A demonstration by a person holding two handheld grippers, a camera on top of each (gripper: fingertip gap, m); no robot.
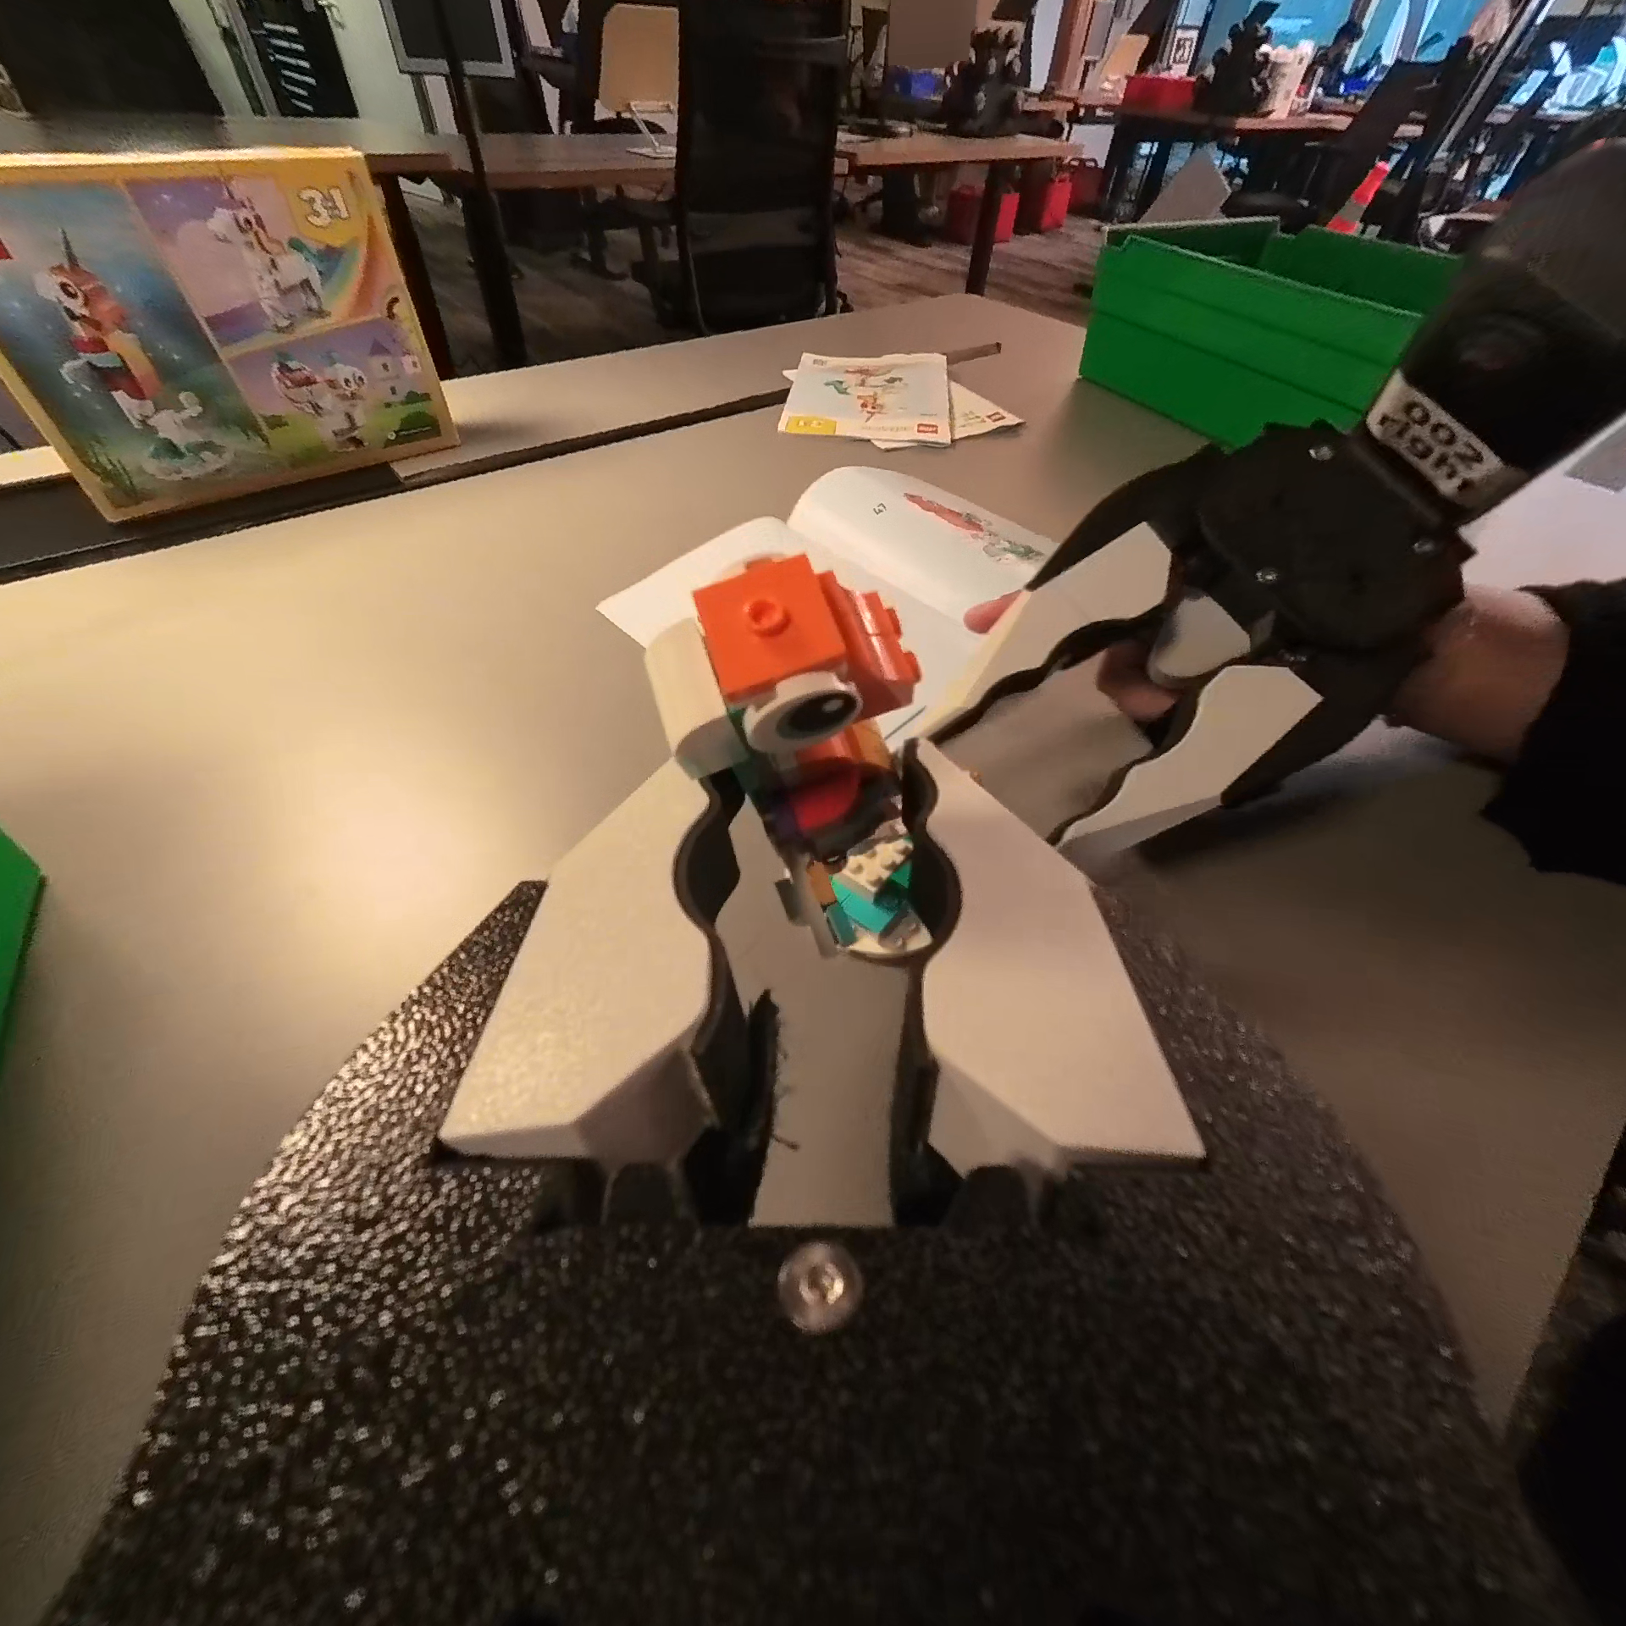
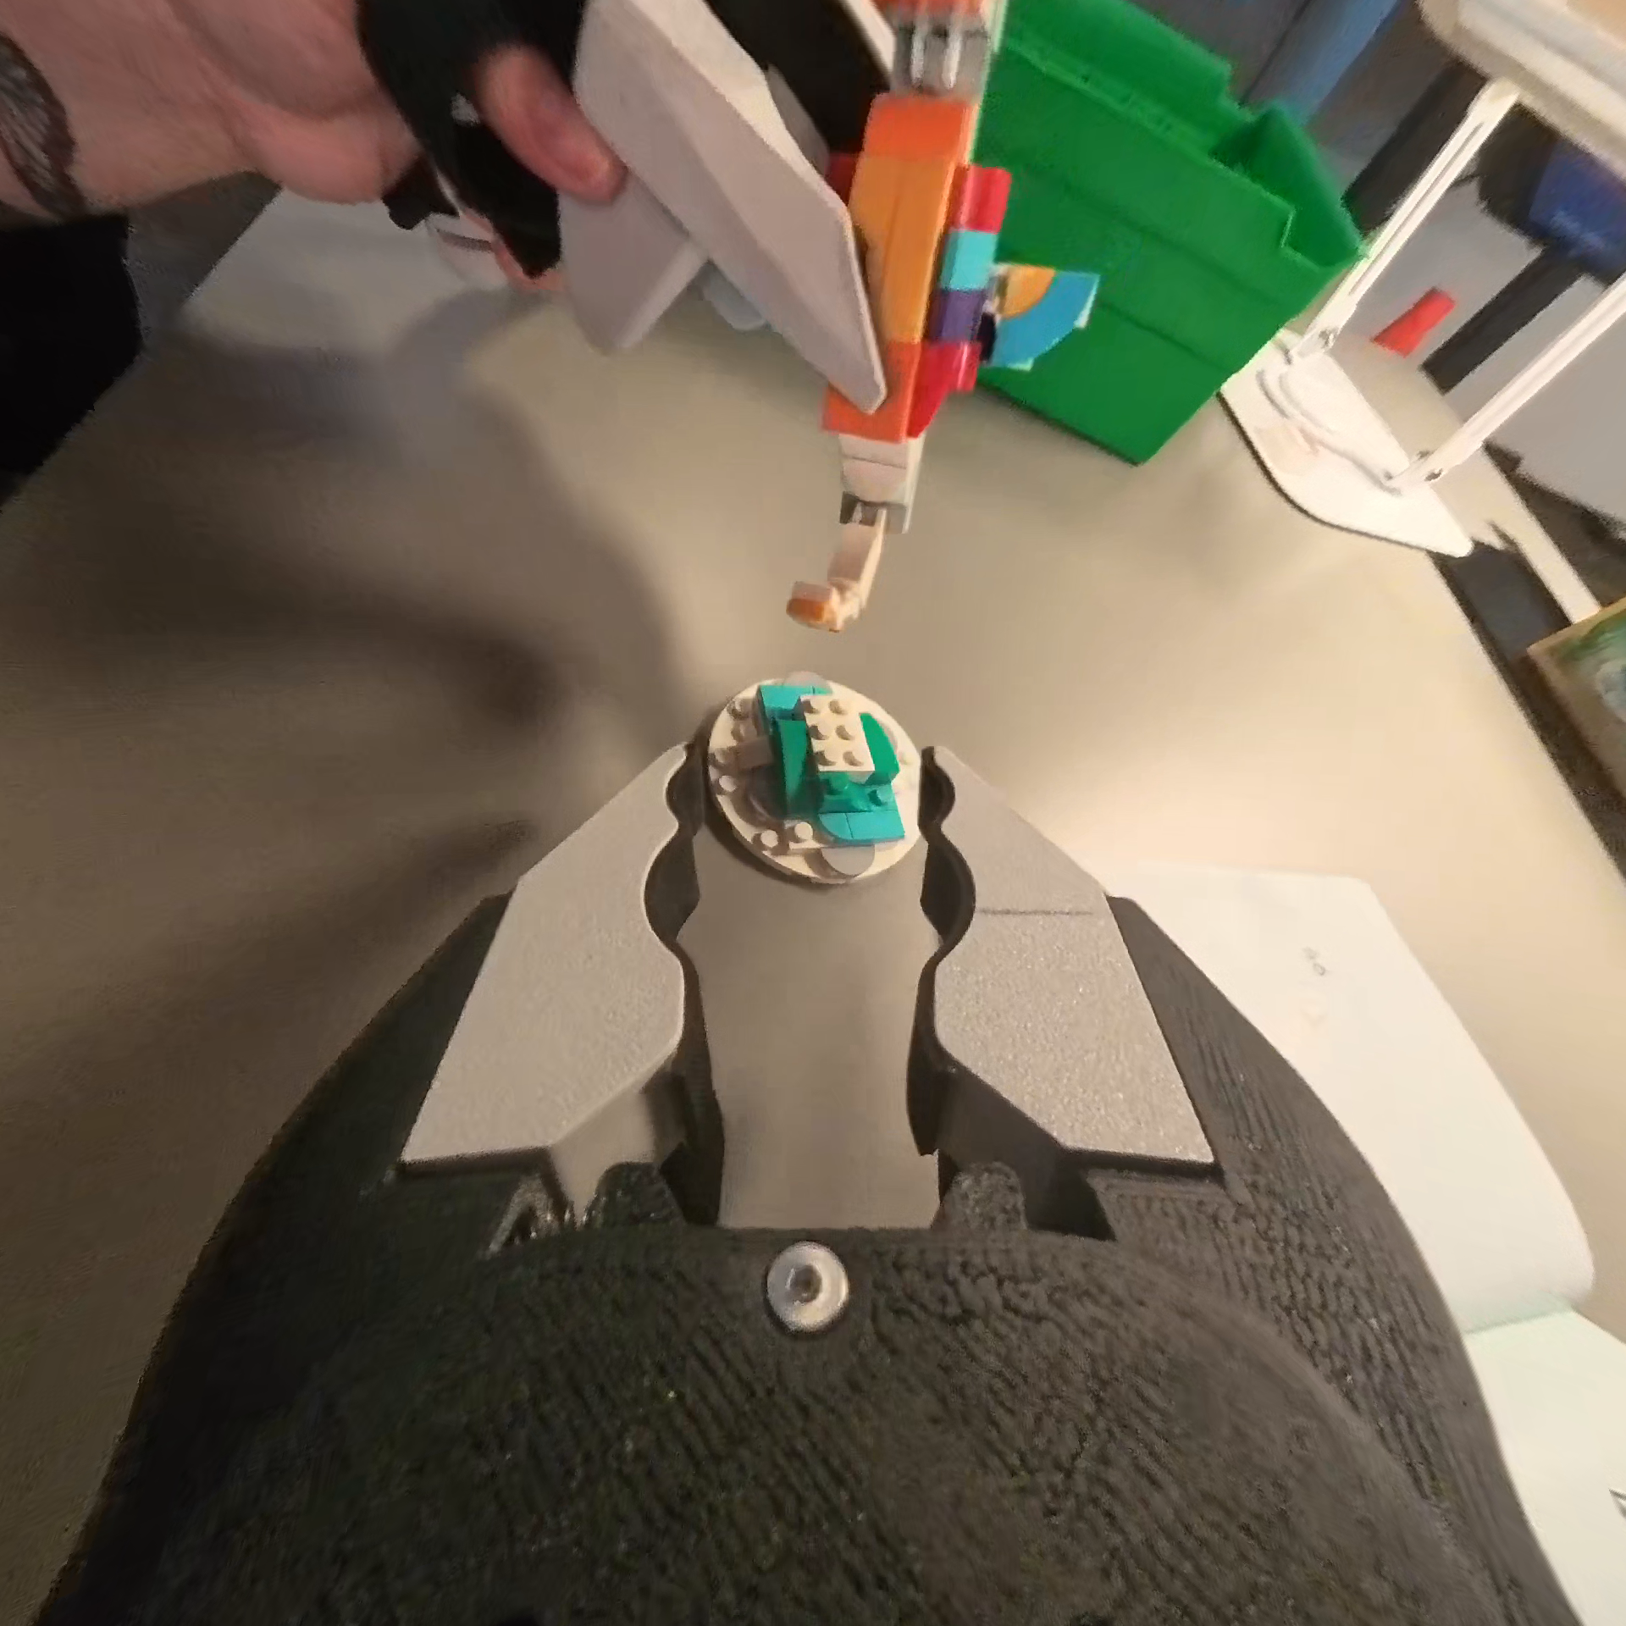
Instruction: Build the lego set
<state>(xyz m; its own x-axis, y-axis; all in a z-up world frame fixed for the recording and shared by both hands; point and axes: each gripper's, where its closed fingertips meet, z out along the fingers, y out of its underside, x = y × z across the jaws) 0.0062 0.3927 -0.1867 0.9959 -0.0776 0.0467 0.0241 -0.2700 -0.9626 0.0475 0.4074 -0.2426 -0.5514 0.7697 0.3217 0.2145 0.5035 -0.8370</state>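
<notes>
My left gripper (image 1: pixel 814 783) is shut on an orange lego figure (image 1: pixel 774 633) with a white round eye and holds it tilted above the table. In the right wrist view the figure (image 2: pixel 906 238) hangs from the left gripper's fingers (image 2: pixel 748 220), with its tan tail tip just above a round white base (image 2: pixel 809 783) topped with teal and white bricks. My right gripper (image 2: pixel 809 761) is closed around that base on the grey table (image 2: pixel 352 704). The base (image 1: pixel 867 906) shows under the figure in the left wrist view, with the right gripper (image 1: pixel 994 704) beside it.
A yellow lego box (image 1: pixel 220 325) stands at the back left. Folded manuals (image 1: pixel 871 396) and an open booklet (image 1: pixel 924 528) lie behind the figure. A green bin (image 1: pixel 1232 334) sits at the back right, also in the right wrist view (image 2: pixel 1126 220). A white stand (image 2: pixel 1364 422) is beside it. About 8 cm separates my left fingertips from my right.
</notes>
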